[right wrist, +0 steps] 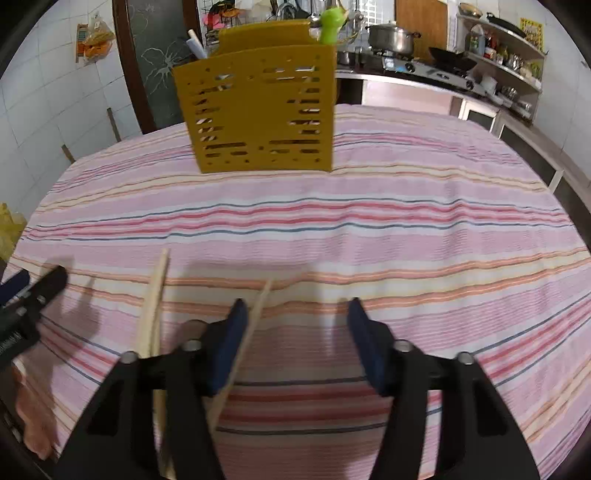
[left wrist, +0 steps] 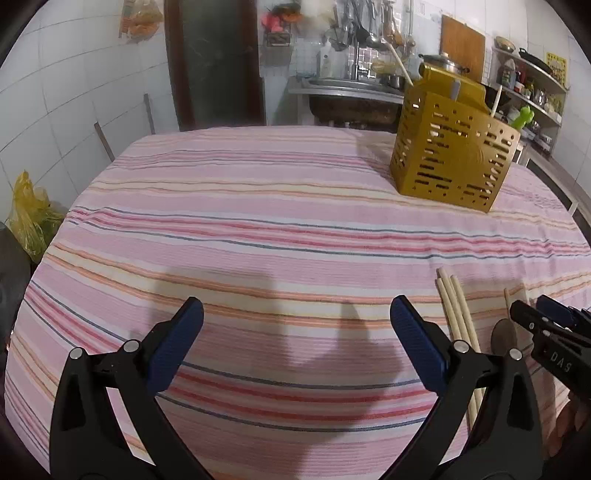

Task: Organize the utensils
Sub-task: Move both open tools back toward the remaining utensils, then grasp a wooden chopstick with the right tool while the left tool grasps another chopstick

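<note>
A yellow slotted utensil holder (left wrist: 454, 155) (right wrist: 258, 99) stands at the far side of the striped tablecloth (left wrist: 258, 229), with a green handle (right wrist: 330, 22) and pale handles sticking out of it. Several pale wooden chopsticks (left wrist: 458, 317) (right wrist: 153, 306) lie on the cloth at the near side, between the two grippers. My left gripper (left wrist: 295, 310) is open wide over bare cloth, left of the chopsticks. My right gripper (right wrist: 297, 310) is open; one chopstick (right wrist: 255, 325) lies slanted along its left pad and nothing is pinched. A round brown thing (left wrist: 502, 332) lies by the right gripper (left wrist: 532, 306).
Behind the table are a steel sink (left wrist: 351, 88), a stove with a pot (right wrist: 391, 38) and shelves (right wrist: 506, 51). A yellow plastic bag (left wrist: 29, 218) sits off the table's left edge. The left gripper (right wrist: 38, 280) shows at the left in the right wrist view.
</note>
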Tool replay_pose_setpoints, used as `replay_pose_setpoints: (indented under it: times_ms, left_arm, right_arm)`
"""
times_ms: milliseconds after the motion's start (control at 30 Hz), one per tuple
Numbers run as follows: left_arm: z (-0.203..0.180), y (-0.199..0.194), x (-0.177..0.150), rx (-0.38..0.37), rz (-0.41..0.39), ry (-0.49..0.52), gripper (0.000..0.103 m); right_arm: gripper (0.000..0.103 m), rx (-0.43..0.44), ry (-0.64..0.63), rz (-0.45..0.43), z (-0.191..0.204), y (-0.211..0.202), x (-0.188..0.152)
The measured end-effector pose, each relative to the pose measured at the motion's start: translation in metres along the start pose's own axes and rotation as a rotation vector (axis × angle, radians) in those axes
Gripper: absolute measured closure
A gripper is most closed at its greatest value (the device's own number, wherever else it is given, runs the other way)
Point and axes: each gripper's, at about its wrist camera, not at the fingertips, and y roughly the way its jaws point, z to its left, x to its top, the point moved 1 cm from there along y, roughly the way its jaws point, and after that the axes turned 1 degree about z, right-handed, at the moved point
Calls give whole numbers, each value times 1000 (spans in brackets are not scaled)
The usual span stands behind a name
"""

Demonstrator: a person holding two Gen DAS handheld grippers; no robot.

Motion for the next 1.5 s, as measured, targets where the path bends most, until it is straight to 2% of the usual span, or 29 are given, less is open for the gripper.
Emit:
replay_pose_setpoints:
  times_ms: [67,133,267,367,467,567,633,800,1067,1233,1300,1400,1467,1500]
  left_arm:
    - [-3,0,1,1,0,7,5]
    - [-7,0,3,-4,2,1,5]
    - [-17,4,6,-54,43,-11,5]
    - [-26,6,4,-77,72,-14,5]
    - [-39,9,3,-112,97,-15,5]
    - [-51,15,1,-128,128,-8,5]
    - [-58,18,-2,-129,141,-1,5]
    - [-68,25,-8,-94,154,38,5]
    - [-74,23,-10,-56,135,65,5]
    - [-80,26,-14,-26,162,94,6]
    - [-83,26,-13,-28,163,100,8]
    - [-90,27,-9,-38,156,112,23]
    - [-95,26,-7,-51,148,114,43]
    - [-98,26,-6,-60,148,113,47]
  right_arm:
    - [66,15,-5,25,7,3,-2]
    - [70,3,-19,32,13,6,-2]
    - [89,42,-32,41,15,6,-1]
    - [95,63,-59,44,11,6,0]
    - [97,86,-65,47,0,4,2]
    - [97,31,-81,38,-13,2,4]
    - [97,58,-58,46,-27,2,4]
    - [97,72,-34,37,-45,-1,2]
    - [97,88,-29,23,-48,2,0]
    - [97,90,-27,22,-50,-1,-2]
    - [97,85,-25,25,-48,0,-1]
    - [97,85,-18,29,-48,1,0]
    - [97,82,-22,28,-48,2,0]
    - [97,81,-22,28,-48,2,0]
